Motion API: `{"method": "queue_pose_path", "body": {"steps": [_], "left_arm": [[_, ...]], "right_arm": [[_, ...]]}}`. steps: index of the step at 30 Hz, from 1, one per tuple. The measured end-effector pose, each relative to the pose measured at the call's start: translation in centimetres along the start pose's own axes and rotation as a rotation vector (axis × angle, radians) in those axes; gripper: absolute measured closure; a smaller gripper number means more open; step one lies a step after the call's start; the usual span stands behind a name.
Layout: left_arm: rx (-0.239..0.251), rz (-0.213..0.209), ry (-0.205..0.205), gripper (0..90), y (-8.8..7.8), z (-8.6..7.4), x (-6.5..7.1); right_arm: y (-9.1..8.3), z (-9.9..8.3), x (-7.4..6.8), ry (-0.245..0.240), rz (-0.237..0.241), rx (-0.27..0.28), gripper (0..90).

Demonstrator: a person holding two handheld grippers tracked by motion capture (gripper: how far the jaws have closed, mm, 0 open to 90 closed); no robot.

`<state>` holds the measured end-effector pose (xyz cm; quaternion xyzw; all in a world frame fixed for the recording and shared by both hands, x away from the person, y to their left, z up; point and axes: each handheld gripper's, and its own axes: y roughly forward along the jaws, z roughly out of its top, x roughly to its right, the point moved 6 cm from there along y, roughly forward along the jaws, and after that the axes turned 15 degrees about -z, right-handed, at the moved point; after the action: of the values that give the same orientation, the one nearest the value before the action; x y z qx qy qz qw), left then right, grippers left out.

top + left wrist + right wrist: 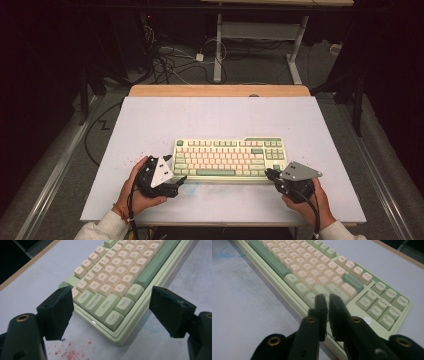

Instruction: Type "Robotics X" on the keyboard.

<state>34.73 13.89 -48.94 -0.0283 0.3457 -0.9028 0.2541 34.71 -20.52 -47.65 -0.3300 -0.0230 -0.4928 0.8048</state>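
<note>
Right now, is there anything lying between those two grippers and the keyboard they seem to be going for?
Nothing visible. The left gripper, jaws wide open, faces the keyboard at its Ctrl corner with bare table between. The right gripper, jaws shut, is already over the keyboard's near right edge.

White table top (pixel 150 120) w/ a wooden strip along its far edge. On it, toward the near side: a cream-and-green keyboard (pixel 227 159), lying flat. Red specks (pixel 71 353) on the surface near the keyboard's left corner (faint blue smudge (pixel 230 252) by its front edge too).
</note>
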Motion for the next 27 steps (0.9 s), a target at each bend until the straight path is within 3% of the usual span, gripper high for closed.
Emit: {"method": "queue_pose_path", "body": {"steps": [15, 27], "left_arm": [[-0.031, -0.022, -0.018, 18.7, -0.1, -1.2, 0.3], [-0.030, -0.024, -0.014, 18.7, -0.3, -1.1, 0.1]], "right_arm": [[1.5, 2.0, -0.1, -0.024, 0.037, 0.012, 90.0], [4.3, 4.6, -0.7, -0.031, 0.040, 0.000, 90.0]]}}
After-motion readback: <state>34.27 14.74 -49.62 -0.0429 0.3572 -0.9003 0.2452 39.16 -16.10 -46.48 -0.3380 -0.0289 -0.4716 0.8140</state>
